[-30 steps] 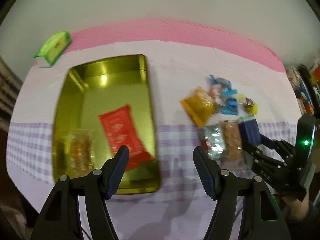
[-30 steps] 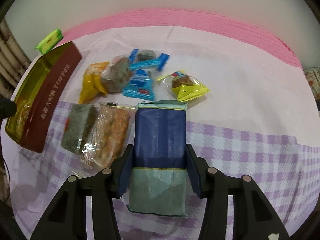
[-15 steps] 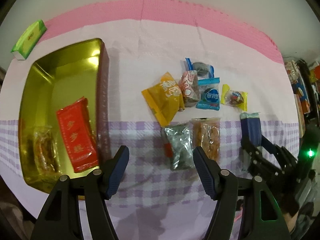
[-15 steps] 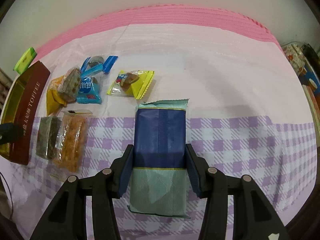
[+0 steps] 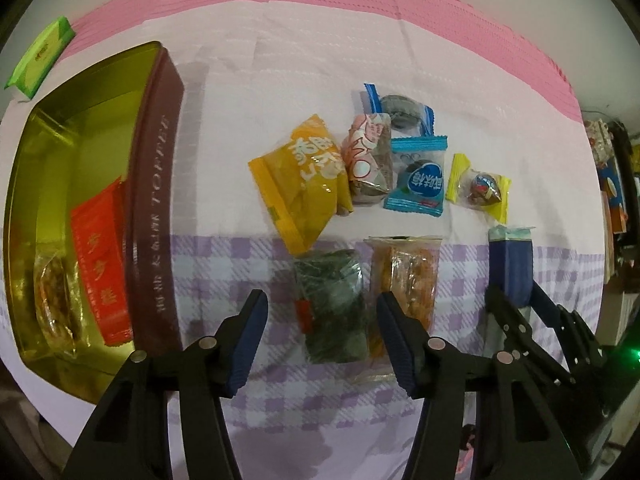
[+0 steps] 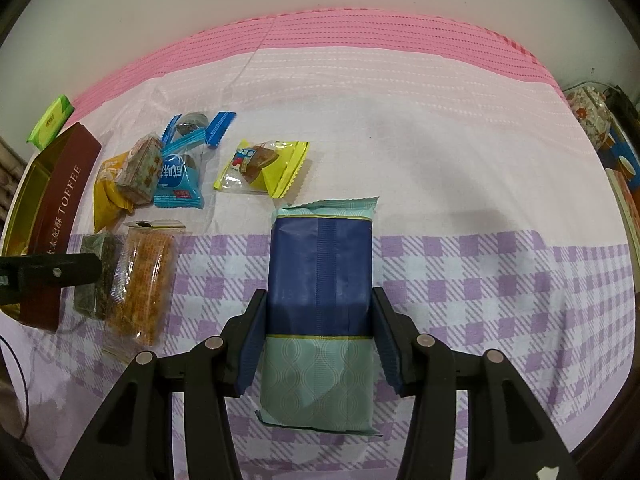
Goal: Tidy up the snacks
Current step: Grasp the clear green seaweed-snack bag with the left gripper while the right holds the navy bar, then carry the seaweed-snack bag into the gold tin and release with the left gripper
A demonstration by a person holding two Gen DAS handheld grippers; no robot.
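My left gripper point(image 5: 322, 320) points down over a dark green foil packet point(image 5: 332, 304) on the checked cloth. Its jaws are closing with the packet between them, and the pads are not touching it. An orange clear-wrapped snack point(image 5: 408, 276) lies just right of that packet. My right gripper point(image 6: 320, 320) is shut on a navy and teal packet point(image 6: 320, 264), also seen at the right of the left wrist view, navy packet point(image 5: 512, 268). The gold toffee tin point(image 5: 152, 200) at the left holds a red packet point(image 5: 100, 256) and a clear-wrapped biscuit point(image 5: 52, 300).
Behind the green packet lie a yellow packet point(image 5: 304, 184), a pink-and-white one point(image 5: 368, 156), two blue ones point(image 5: 420, 176) and a yellow-wrapped sweet point(image 5: 480, 188). A green box point(image 5: 40, 56) sits far left beyond the tin. Cluttered shelves stand at the right edge.
My left gripper moved right from over the tin and came down above the green packet, its jaws narrowing. The right gripper shifted a little at first and keeps its hold on the navy packet.
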